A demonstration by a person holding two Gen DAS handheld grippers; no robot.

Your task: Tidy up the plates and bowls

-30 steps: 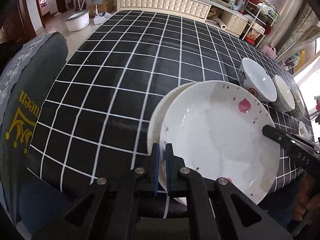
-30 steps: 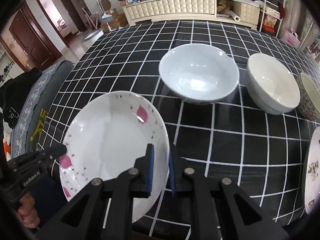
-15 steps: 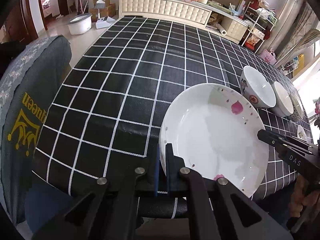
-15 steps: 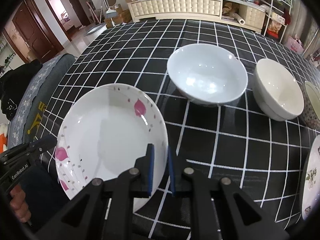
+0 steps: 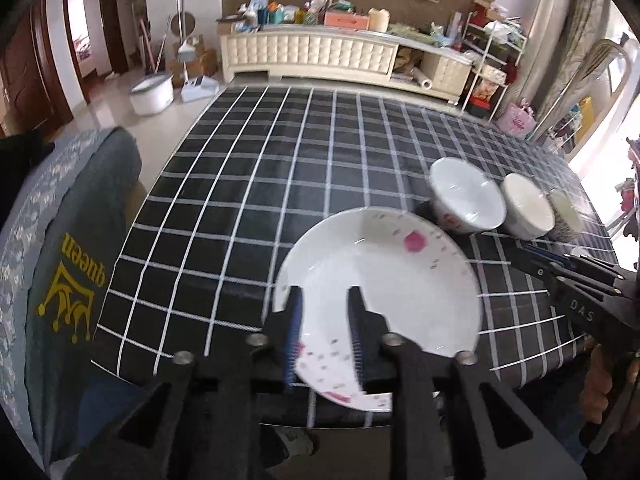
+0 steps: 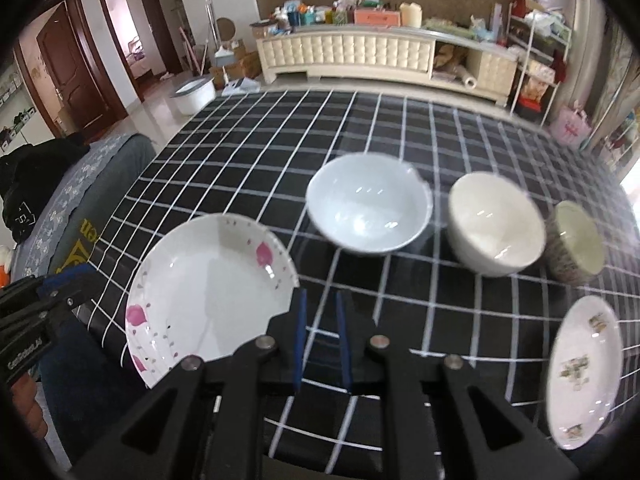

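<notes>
Straddling the round white pink-petalled ceramic plate (image 5: 384, 280), my left tool (image 5: 325, 332) gapes; right tool (image 6: 320, 336) released, beside it.

black checked table (image 6: 248, 168); pink-flowered plate (image 6: 200, 292), three bowls (image 6: 368, 208), another plate (image 6: 580, 364)

Three bowls stand in a row: a wide white bowl (image 6: 368, 210), a cream bowl (image 6: 496, 222) and a patterned bowl (image 6: 576, 240). Two plates: a pink-flowered plate (image 6: 208, 296) and a green-sprigged plate (image 6: 582, 364).
</notes>
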